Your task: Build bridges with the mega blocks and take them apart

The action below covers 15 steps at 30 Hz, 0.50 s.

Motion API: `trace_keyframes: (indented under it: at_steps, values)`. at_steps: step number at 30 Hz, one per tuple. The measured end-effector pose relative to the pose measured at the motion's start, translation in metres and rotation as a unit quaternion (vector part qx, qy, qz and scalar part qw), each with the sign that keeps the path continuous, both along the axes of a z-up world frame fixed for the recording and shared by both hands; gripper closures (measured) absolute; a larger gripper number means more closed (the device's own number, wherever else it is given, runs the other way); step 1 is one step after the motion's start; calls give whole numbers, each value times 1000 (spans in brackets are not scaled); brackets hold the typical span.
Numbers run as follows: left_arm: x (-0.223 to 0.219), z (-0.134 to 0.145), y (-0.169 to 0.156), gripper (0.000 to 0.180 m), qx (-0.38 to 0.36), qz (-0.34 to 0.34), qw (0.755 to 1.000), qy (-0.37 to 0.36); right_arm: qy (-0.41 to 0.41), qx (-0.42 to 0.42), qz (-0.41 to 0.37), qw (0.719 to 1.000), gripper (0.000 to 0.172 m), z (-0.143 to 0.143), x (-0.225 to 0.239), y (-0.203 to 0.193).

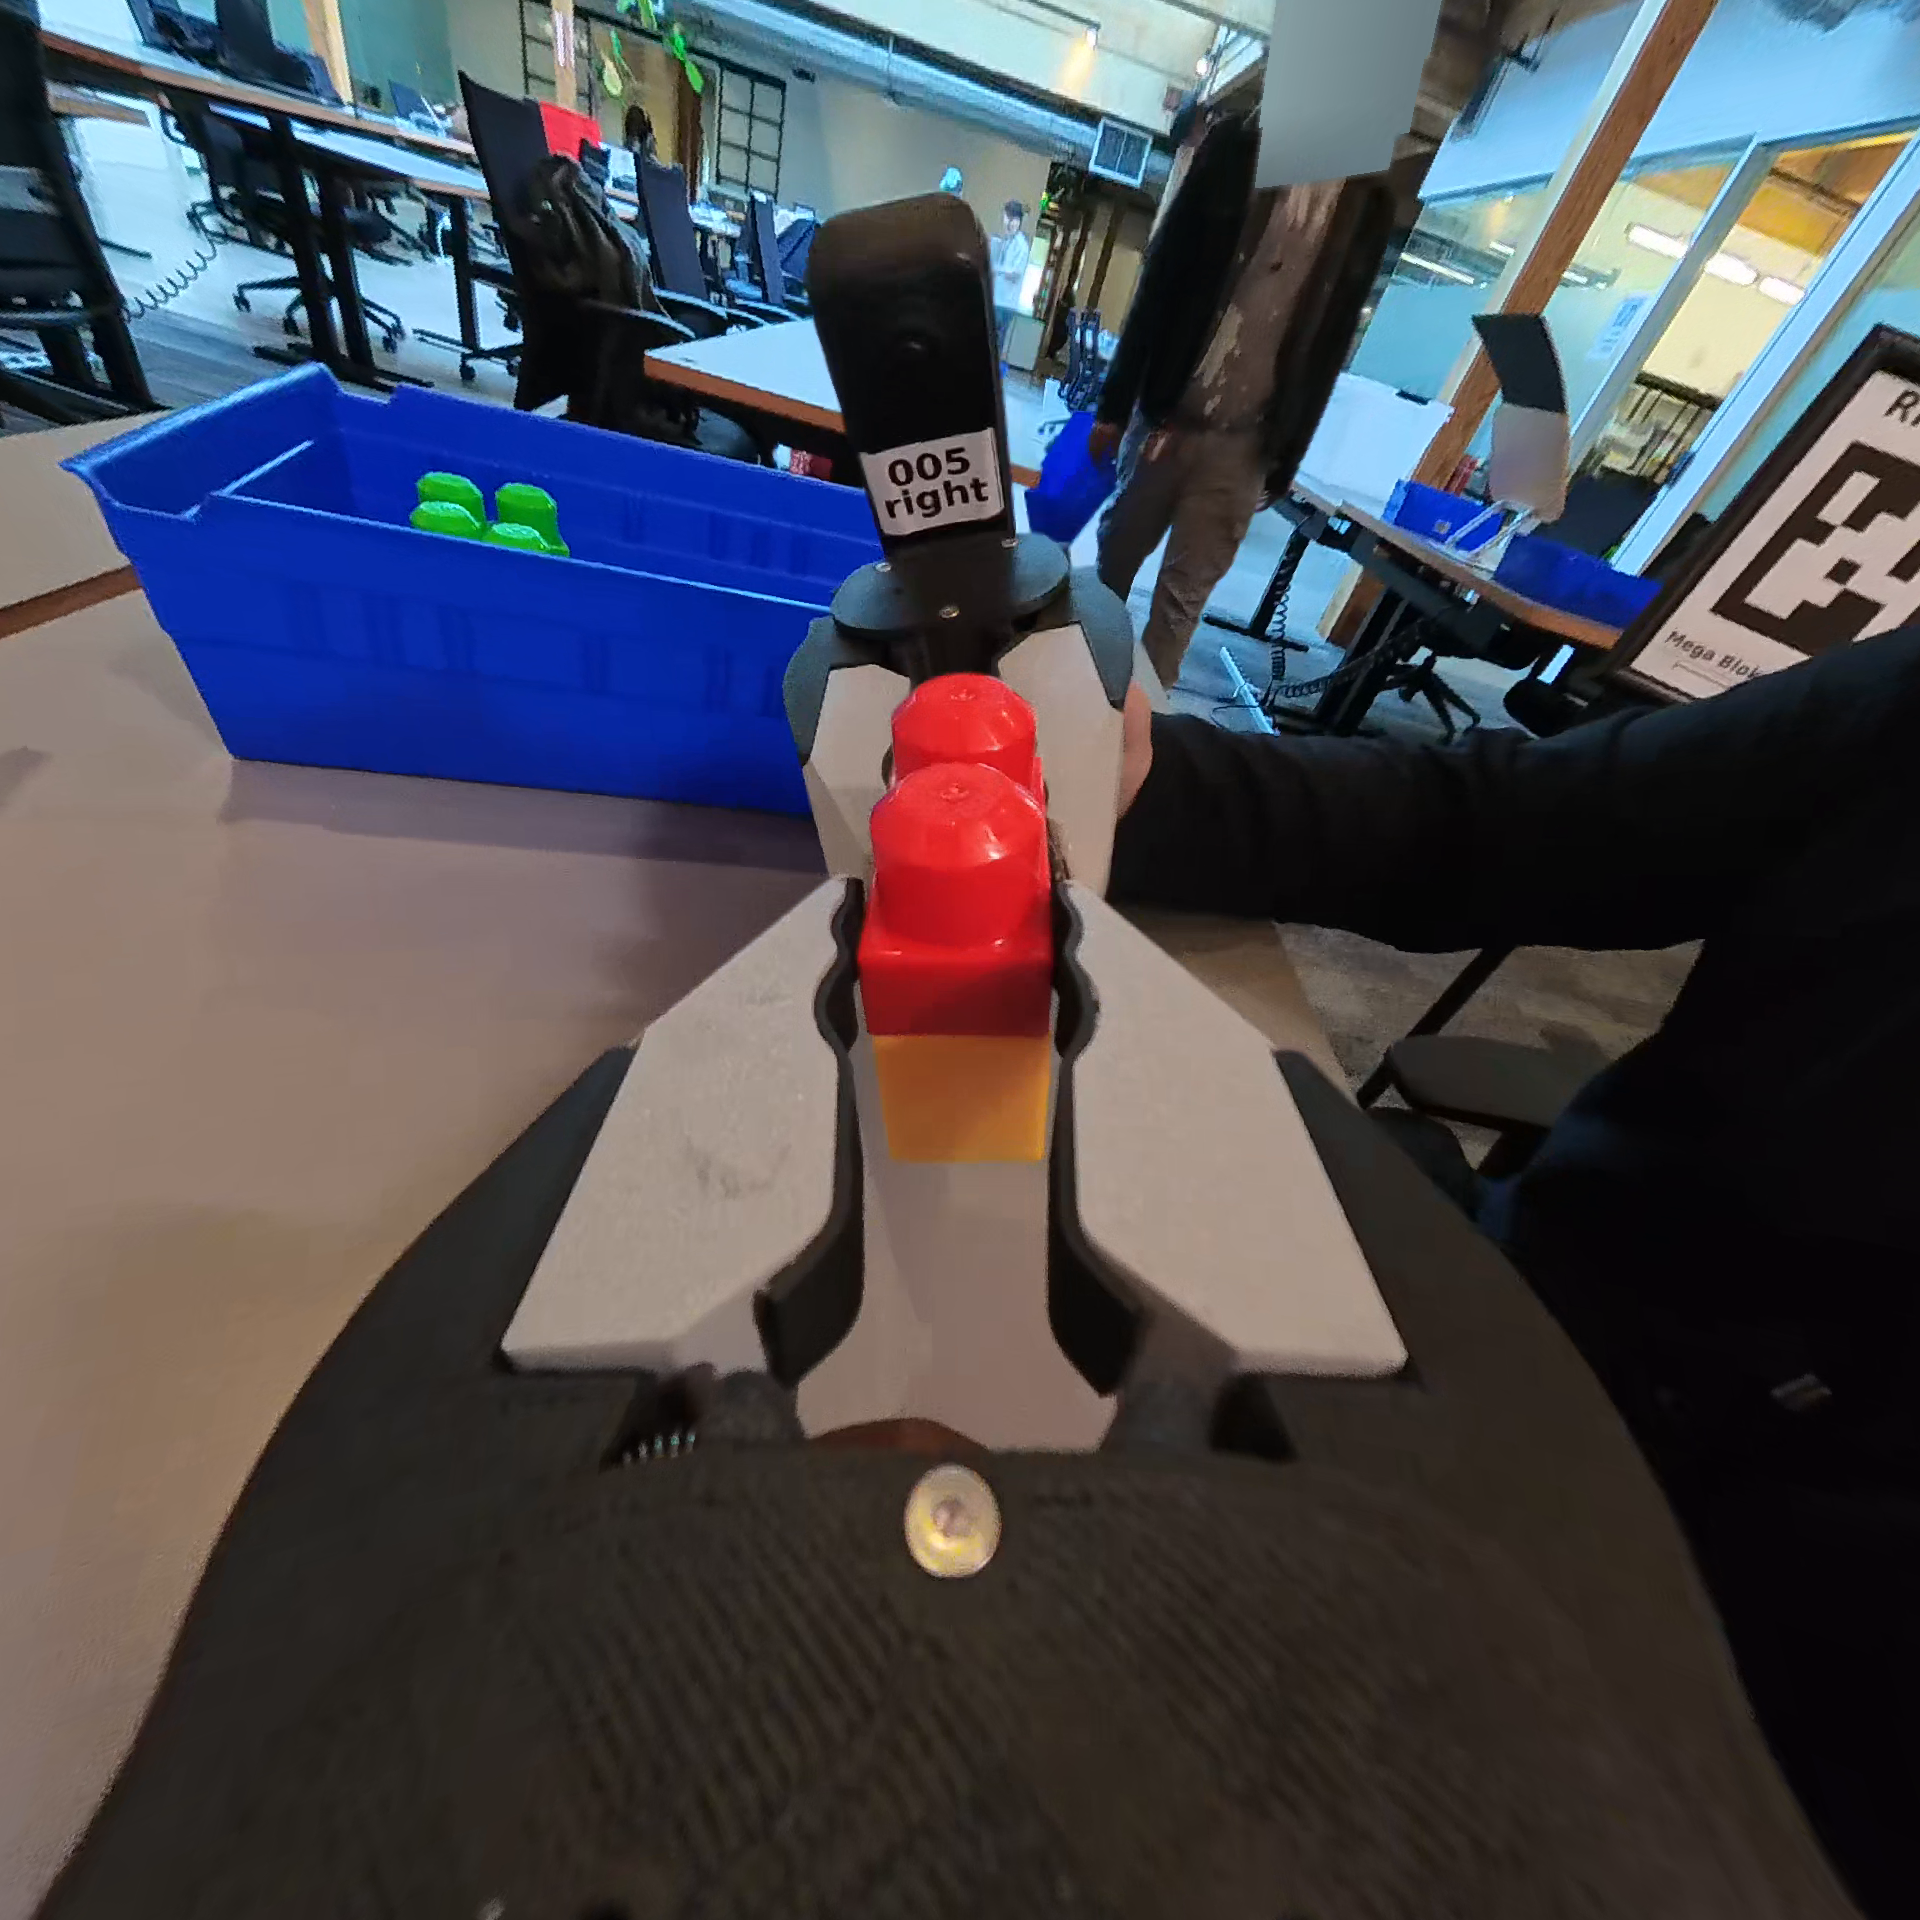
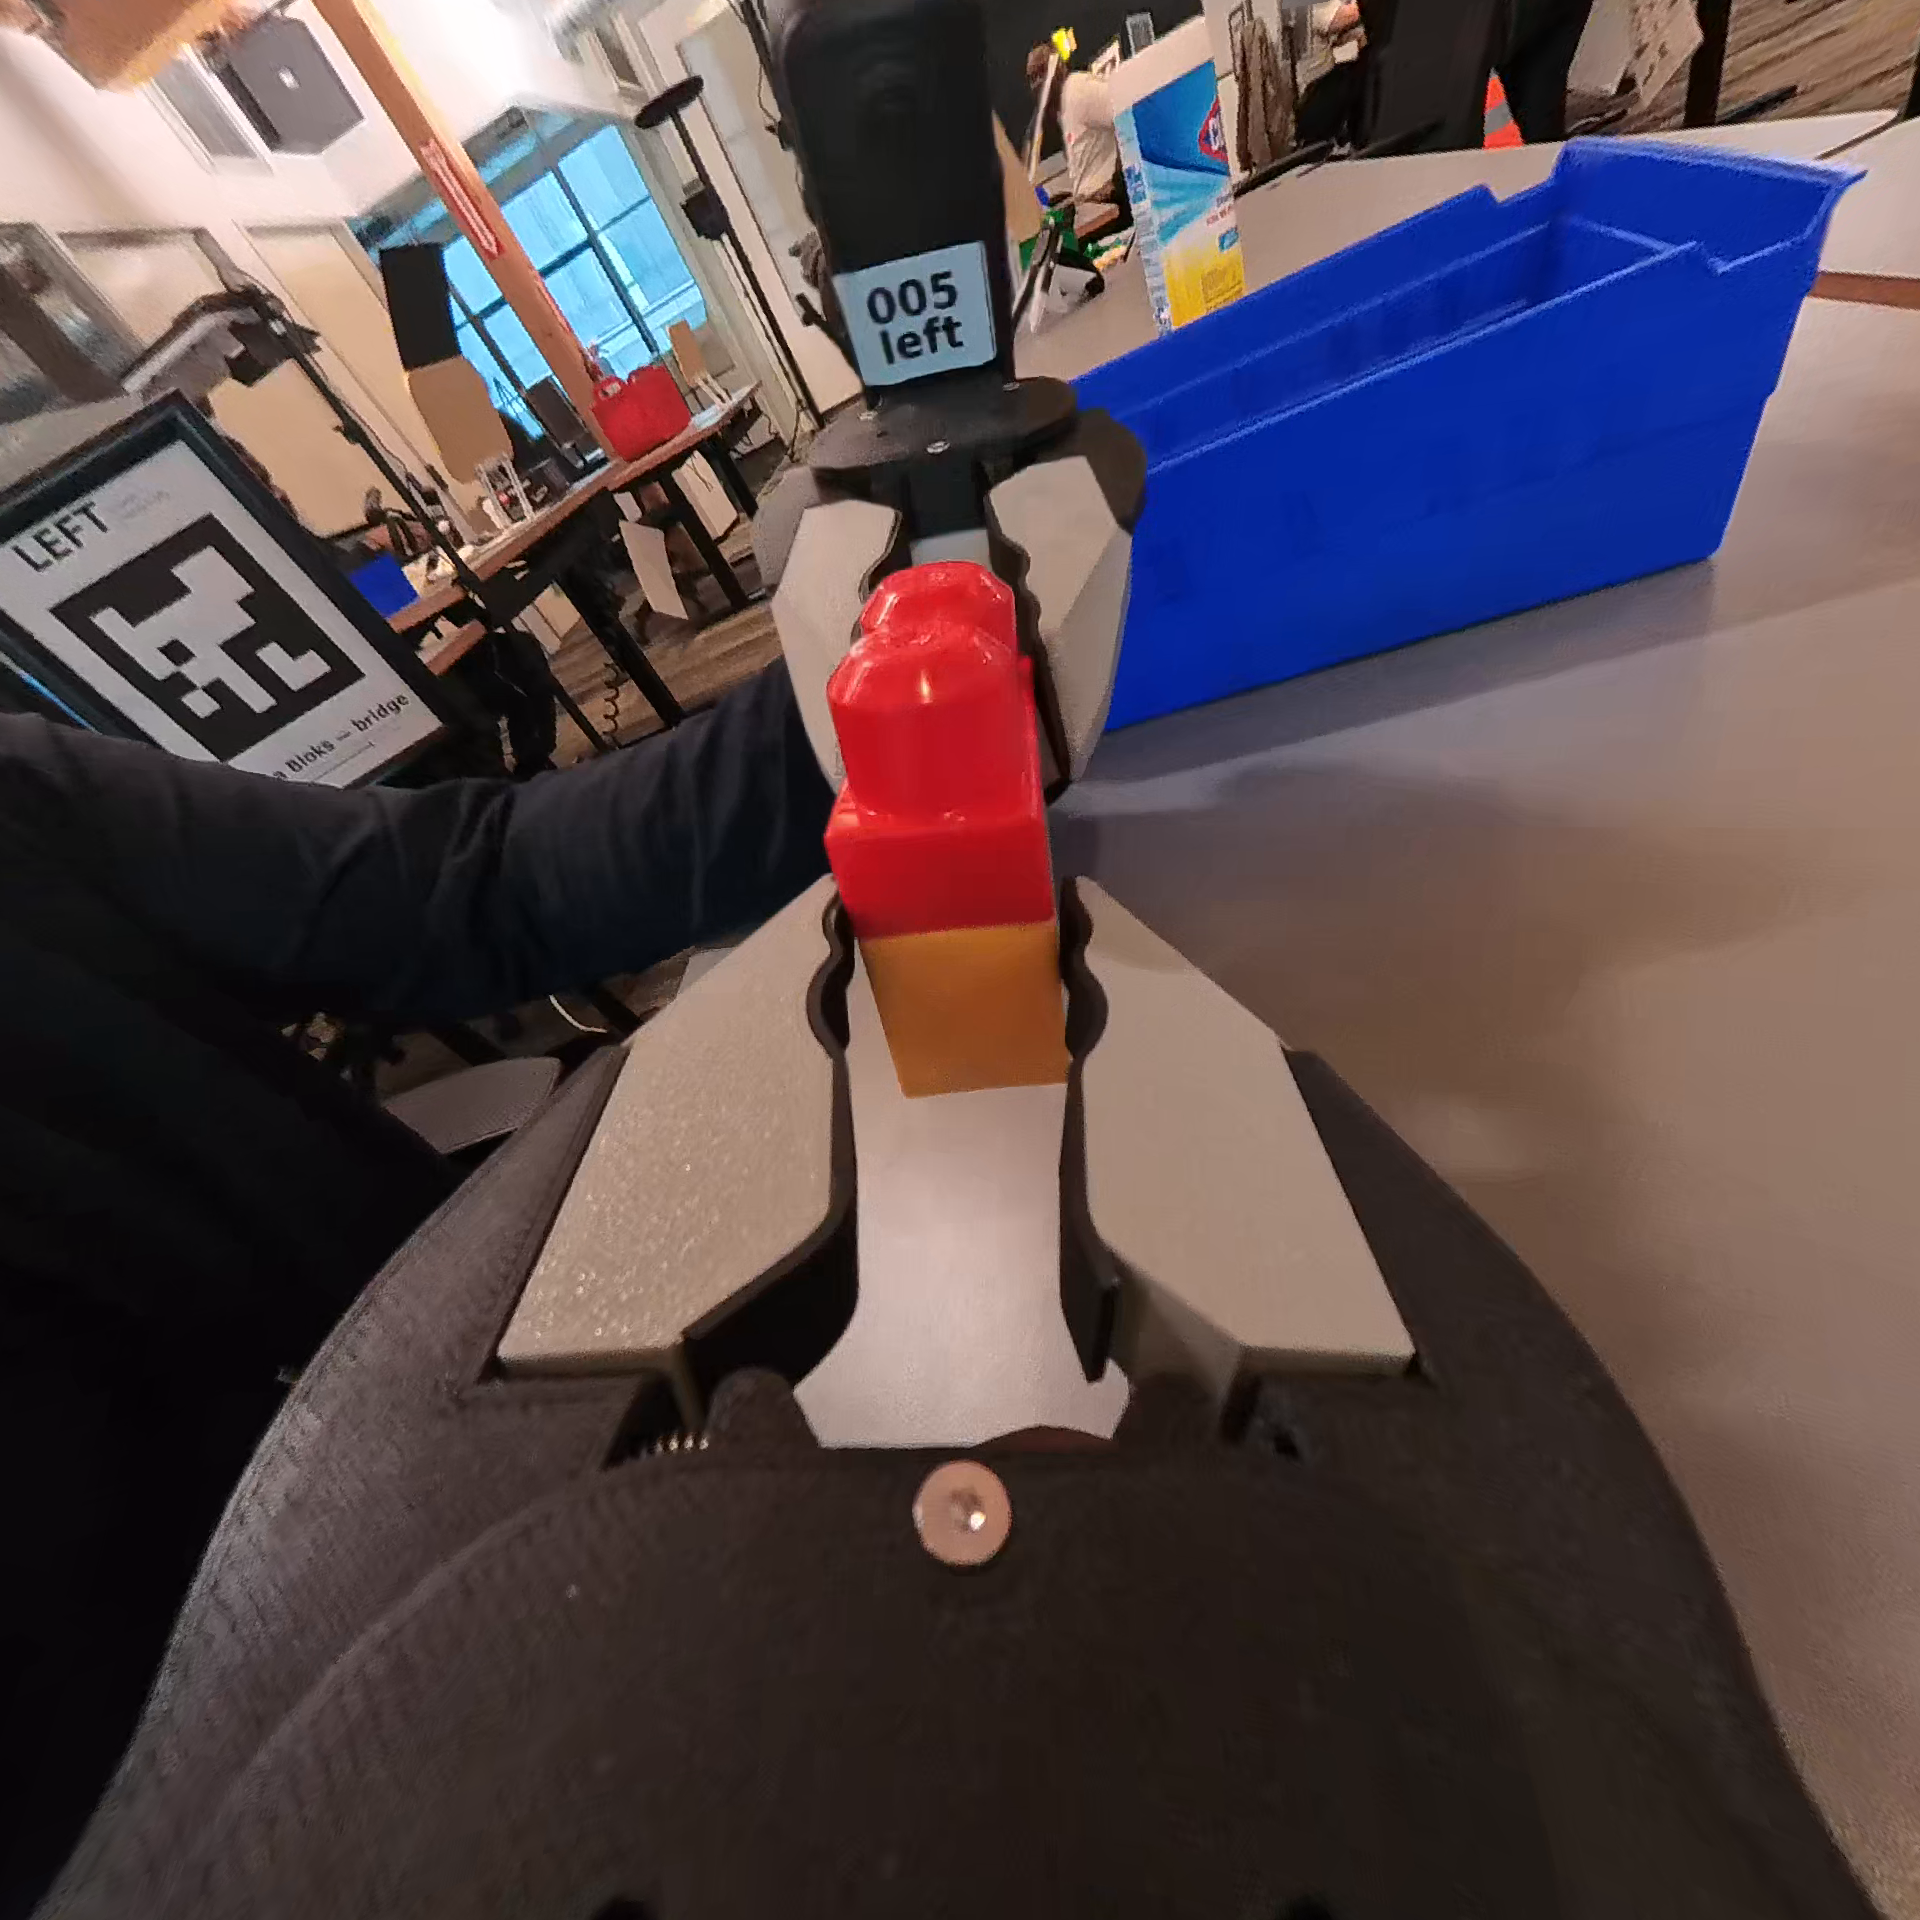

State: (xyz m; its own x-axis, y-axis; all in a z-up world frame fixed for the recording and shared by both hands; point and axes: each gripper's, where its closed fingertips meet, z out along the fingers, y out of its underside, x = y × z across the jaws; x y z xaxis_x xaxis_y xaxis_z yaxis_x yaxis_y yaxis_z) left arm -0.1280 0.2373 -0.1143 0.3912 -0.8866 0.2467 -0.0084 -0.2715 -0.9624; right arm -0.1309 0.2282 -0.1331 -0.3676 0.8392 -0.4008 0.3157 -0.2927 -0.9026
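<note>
**Two claws gripping a red-on-orange block stack from opposite ends, above the tabletop.**
Left to right in the left wrist view: the blue bin (image 1: 499,665) with a green block (image 1: 488,514) lies beyond and left of the left claw (image 1: 956,966), which is clenched on the red block (image 1: 956,935); the right claw (image 2: 961,966) faces it, clamped on the orange block (image 2: 971,1013) beneath. Opposed grips probably serve to pull the pair apart.

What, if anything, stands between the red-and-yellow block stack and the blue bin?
Nothing visible. The stack, a red block on a yellow block, is gripped from opposite ends by the left gripper and right gripper; only bare table reaches the blue bin.
</note>
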Motion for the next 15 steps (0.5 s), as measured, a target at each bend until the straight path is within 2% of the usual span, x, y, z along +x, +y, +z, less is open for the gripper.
trace_keyframes:
  at_steps: [10, 15]
  values:
    - [8, -16, 0, 146, -24, -12, 999, 29, -23, 52, -6, 998, 136, -12, -2, -2]
    - [10, -13, 0, 147, -18, -10, 999, 25, -24, 90, -22, 995, 137, -11, -3, 0]
